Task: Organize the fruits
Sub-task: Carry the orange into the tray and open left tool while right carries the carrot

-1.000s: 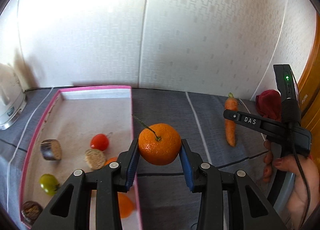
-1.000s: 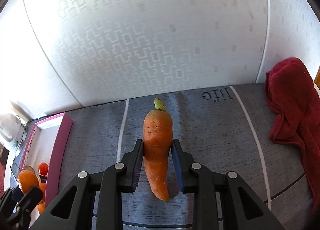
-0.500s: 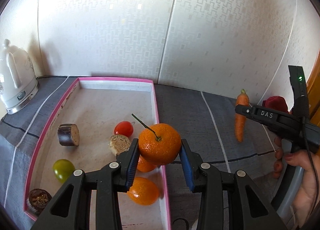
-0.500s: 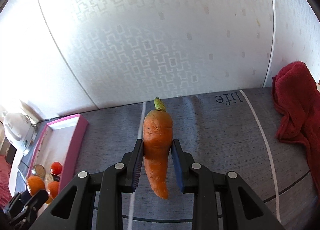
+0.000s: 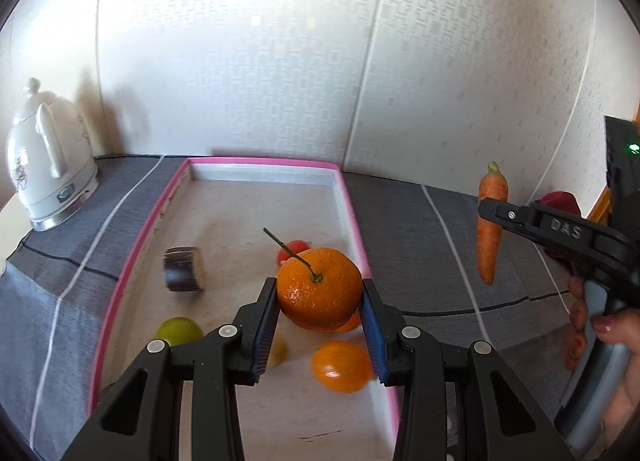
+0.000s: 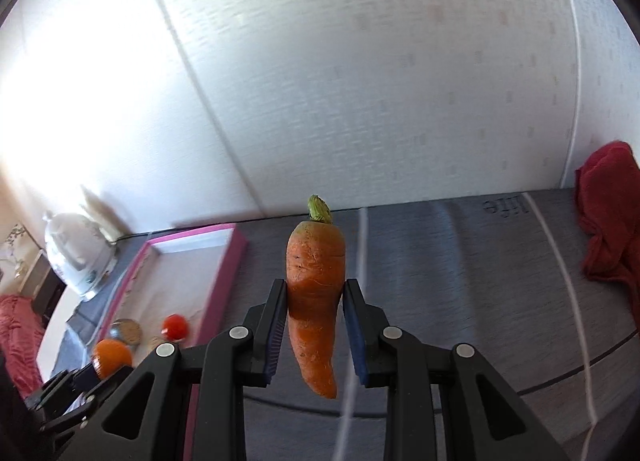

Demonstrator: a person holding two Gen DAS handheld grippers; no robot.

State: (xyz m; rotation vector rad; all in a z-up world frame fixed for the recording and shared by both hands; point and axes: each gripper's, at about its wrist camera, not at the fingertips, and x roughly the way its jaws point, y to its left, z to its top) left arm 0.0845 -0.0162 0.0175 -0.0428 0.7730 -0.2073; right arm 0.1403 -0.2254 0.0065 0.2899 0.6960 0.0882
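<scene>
Pink tray (image 5: pixel 154 221) w/ tomato (image 6: pixel 175 325), green fruit (image 5: pixel 179 331), orange (image 5: pixel 341 366).

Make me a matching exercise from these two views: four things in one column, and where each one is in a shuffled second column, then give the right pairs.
Things:
1. orange with stem
2. carrot
3. green fruit
4. white kettle

Places:
A. on the grey cloth, outside the pink-rimmed box
B. between the pads of the right gripper
C. lying on the floor of the box
D. between the pads of the left gripper, above the box

Pairs: 1-D, 2-B, 3-C, 4-A
</scene>
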